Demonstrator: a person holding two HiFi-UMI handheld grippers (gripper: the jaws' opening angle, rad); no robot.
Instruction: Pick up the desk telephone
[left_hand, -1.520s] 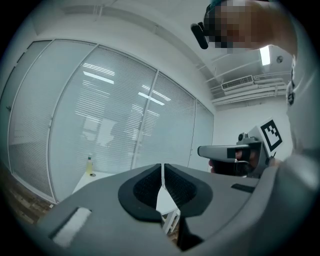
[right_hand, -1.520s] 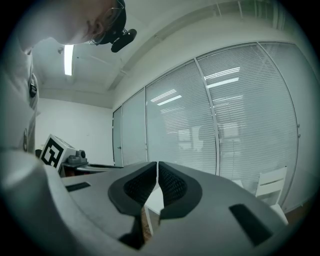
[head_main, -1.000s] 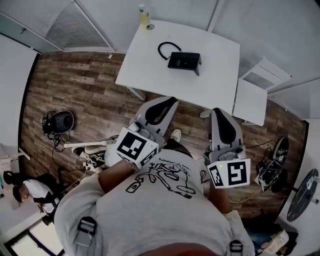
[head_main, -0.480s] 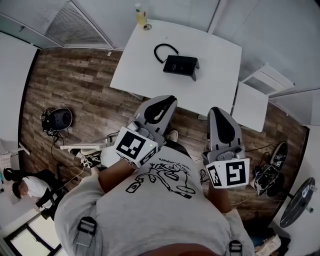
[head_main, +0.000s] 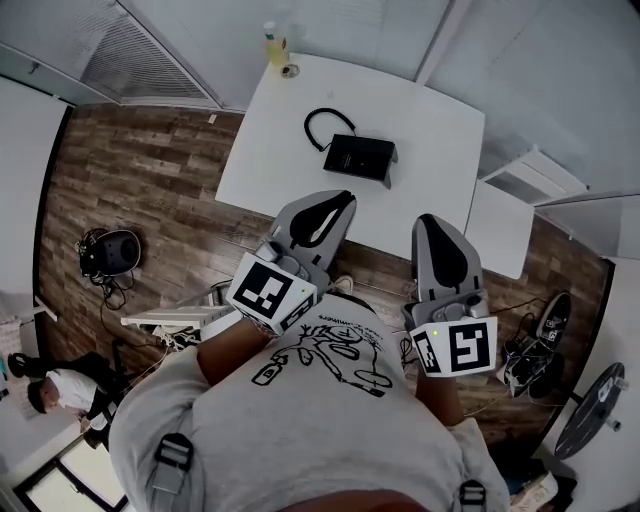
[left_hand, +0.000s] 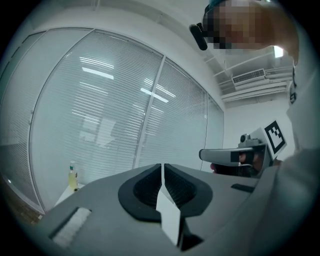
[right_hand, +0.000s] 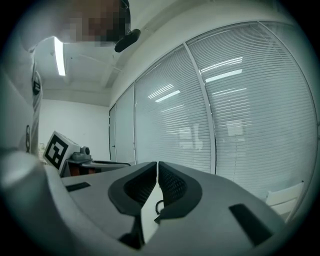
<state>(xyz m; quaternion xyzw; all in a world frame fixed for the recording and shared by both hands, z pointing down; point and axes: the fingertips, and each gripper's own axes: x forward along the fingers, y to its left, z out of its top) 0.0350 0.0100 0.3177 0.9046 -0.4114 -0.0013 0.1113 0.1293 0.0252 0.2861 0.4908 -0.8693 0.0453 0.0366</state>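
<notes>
Jaws of the left gripper (left_hand: 162, 168) pressed flat together, nothing between them. Same on the right gripper (right_hand: 156, 168): jaws closed tip to tip, empty. Both grippers grey, held roughly level and side by side with a gap between, in front of a person's chest in a grey printed T-shirt (head_main: 320, 400), each carrying a white cube with black square markers at its rear end. Seen from the head view, both sets of tips overlapping the near edge of a white rectangular table (head_main: 290, 150).

Further along the tabletop, beyond both grippers and touched by neither, a black desk telephone (head_main: 362, 156) lying flat near the middle, with a black cord (head_main: 322, 118) looping out from its left side. At the table's far left corner, a small upright clear bottle of yellow liquid (head_main: 273, 44). Just beside the table's right edge, a smaller white side table (head_main: 500, 225). Below everything, a dark wood-plank floor (head_main: 130, 170). Behind the table, a glass wall with closed white blinds (left_hand: 115, 115)
</notes>
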